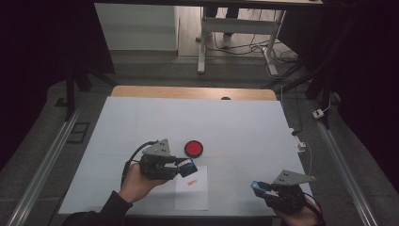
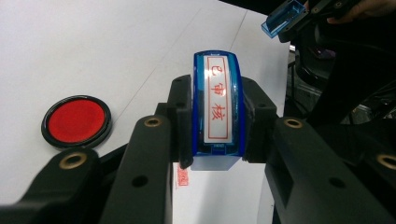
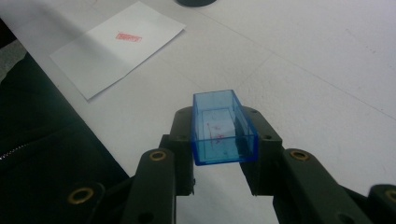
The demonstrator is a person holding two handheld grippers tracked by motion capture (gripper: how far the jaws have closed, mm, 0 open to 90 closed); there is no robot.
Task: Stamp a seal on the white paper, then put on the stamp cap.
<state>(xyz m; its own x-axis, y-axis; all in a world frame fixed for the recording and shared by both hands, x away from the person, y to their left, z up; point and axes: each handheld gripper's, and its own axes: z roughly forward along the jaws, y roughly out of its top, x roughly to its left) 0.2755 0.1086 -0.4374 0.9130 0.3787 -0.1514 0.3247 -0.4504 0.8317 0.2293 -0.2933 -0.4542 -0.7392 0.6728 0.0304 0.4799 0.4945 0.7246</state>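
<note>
My left gripper (image 1: 187,168) (image 2: 217,122) is shut on a blue stamp (image 2: 218,105) (image 1: 188,167) with a white label bearing red characters, held just above a white sheet of paper (image 1: 192,194) (image 3: 116,49). The sheet carries a red stamped mark (image 1: 191,182) (image 3: 129,37) (image 2: 182,177). A round red ink pad (image 1: 193,149) (image 2: 76,121) lies on the table beside that gripper. My right gripper (image 1: 259,187) (image 3: 224,130) is shut on the stamp's clear blue cap (image 3: 222,127) (image 1: 258,186) (image 2: 282,18), held open side up near the table's front right corner.
A white cover (image 1: 197,127) spreads over the wooden table, whose bare far edge (image 1: 193,92) shows at the back. The front edge lies just below the paper. Desk legs and cables (image 1: 235,42) stand on the floor beyond.
</note>
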